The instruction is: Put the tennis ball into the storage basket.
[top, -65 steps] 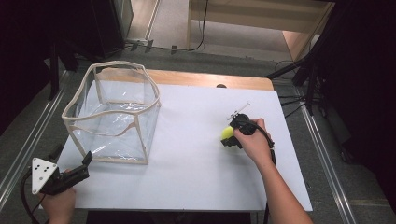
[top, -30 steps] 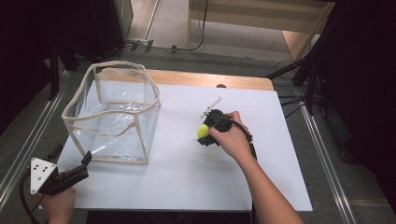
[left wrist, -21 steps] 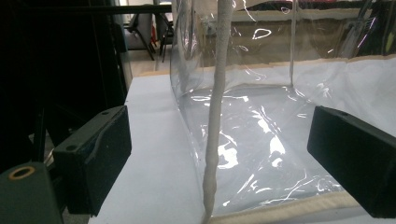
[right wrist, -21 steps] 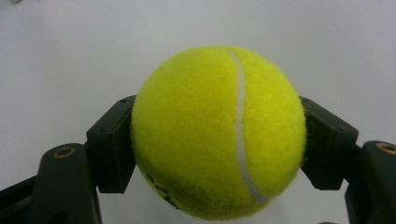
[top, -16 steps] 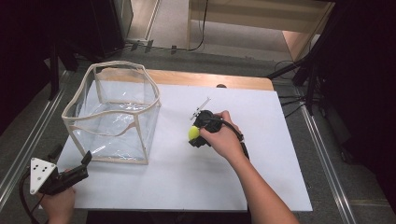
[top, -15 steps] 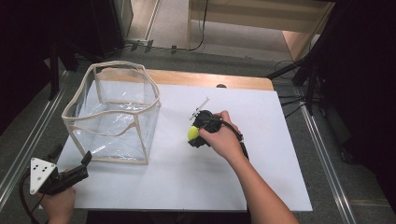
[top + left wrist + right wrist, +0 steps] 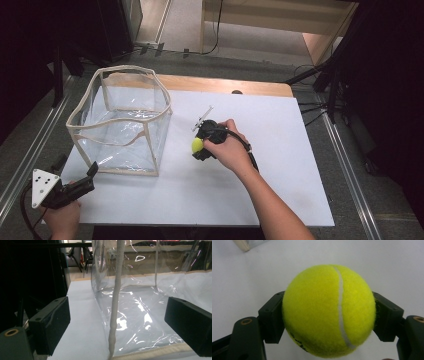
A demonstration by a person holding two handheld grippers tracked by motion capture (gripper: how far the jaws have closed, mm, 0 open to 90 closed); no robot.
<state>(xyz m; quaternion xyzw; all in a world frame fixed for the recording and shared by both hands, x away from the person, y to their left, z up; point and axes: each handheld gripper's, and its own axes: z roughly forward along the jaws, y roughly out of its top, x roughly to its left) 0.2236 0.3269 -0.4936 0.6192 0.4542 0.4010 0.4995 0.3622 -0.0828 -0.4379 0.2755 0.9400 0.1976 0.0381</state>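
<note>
**Mid-table: ball in carry toward the clear bag**

At the centre of the high view, the right gripper [image 7: 199, 146] holds a tennis ball [image 7: 197, 145] over the white table [image 7: 280, 150]. In the right gripper view the ball [image 7: 329, 310] sits squarely between the two black jaws, pads pressed on its left and right flanks, seam running top to bottom; jaws closed on it.

Step in hand, as I judge it: carrying the ball to the clear bag [image 7: 120, 122], which stands open-topped at the left of the frame, near the ball but apart from it.

Next move calls for lifting the ball over the bag's cream rim before letting go.

At lower left, the left gripper [image 7: 75, 182] rests by the bag's near corner, jaws wide apart, holding nothing; the bag's corner seam [image 7: 115, 302] stands between them, untouched.
</note>
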